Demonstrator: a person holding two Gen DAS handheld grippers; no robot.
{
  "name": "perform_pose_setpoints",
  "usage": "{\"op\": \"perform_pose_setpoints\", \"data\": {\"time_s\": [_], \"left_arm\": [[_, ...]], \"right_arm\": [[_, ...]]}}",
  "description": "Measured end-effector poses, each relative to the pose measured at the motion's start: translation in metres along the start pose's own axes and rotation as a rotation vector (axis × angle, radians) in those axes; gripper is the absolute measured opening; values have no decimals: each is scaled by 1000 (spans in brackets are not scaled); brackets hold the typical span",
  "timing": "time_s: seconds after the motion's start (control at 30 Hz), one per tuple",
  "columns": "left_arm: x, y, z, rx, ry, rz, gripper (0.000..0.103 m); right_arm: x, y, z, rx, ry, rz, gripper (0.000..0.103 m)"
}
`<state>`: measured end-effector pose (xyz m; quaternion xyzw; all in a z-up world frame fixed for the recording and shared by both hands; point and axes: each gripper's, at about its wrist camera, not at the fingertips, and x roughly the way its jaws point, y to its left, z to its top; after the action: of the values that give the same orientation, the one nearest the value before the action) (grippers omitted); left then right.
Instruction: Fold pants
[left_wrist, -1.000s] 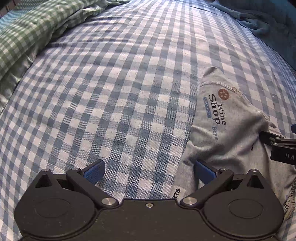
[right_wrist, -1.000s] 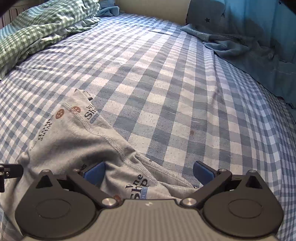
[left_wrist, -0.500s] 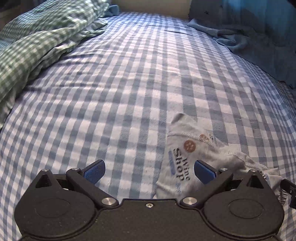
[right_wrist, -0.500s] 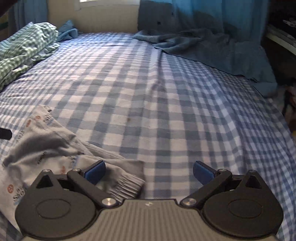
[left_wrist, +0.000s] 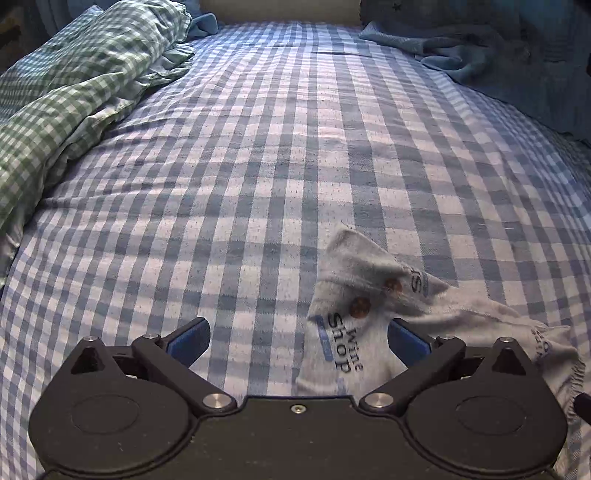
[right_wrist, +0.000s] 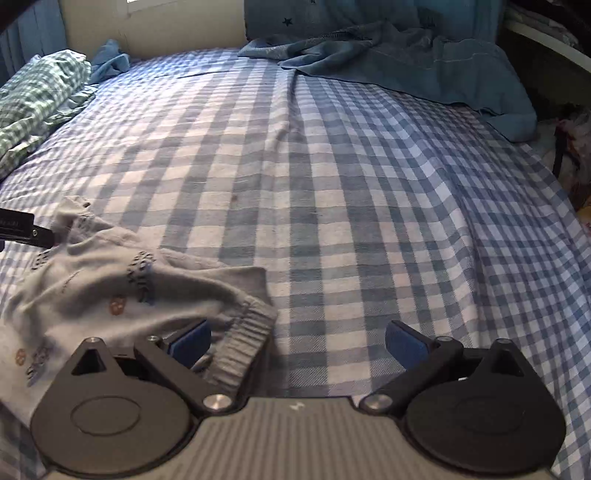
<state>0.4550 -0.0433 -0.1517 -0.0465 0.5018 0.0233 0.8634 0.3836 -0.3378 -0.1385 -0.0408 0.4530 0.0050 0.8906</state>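
Pants: the grey pants (left_wrist: 354, 325) are lying crumpled on the near part of the bed (left_wrist: 258, 166), printed lettering and small round marks showing; the ribbed cuff (right_wrist: 243, 343) is sitting low in the right wrist view.
Left gripper: the left gripper (left_wrist: 297, 338) is hovering over the pants' left side, jaws spread wide, gripping nothing; its right finger (left_wrist: 408, 338) is showing against the grey cloth, contact not clear.
Right gripper: the right gripper (right_wrist: 297, 338) is also gaping, nothing pinched; its left finger (right_wrist: 192, 341) is showing against the cloth beside the cuff, its right finger over bare sheet.
Lay of cloth: bunching in ridges, one corner poking up, edges not lining up.
Progress: judging early; no clean fold is showing, and the garment is looking neither flat nor squared.
Left to do: likely spreading it flat, pairing the legs, then folding.
Surroundings: a green checked quilt (left_wrist: 74, 81) is heaped far left, a blue blanket (right_wrist: 406, 62) far right, both well apart from the pants.
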Motion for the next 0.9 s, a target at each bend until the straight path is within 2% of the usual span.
{"op": "perform_pose_setpoints", "data": {"time_s": [0.1,0.2,0.23,0.3,0.43,0.7,0.9], "left_arm": [[-16,1,-30,-5,27,-4,102],[-14,-2,-67,30,141,39,102],[-13,-2,-78,38,172,51,102],[-20,2,-92,20,175,44,102],[-40,12,-103,-33,220,46,102],[-83,28,-122,-86,231,63,102],[-102,39,-135,-118,236,60,102]], "right_arm": [[-6,10,-18,10,40,13,103],[-3,16,-35,16,116,-22,103],[-5,16,-40,29,116,-24,103],[-11,13,-42,62,122,-26,103],[-32,12,-43,68,109,-17,103],[-65,24,-55,81,135,49,103],[-81,36,-66,98,148,86,103]]}}
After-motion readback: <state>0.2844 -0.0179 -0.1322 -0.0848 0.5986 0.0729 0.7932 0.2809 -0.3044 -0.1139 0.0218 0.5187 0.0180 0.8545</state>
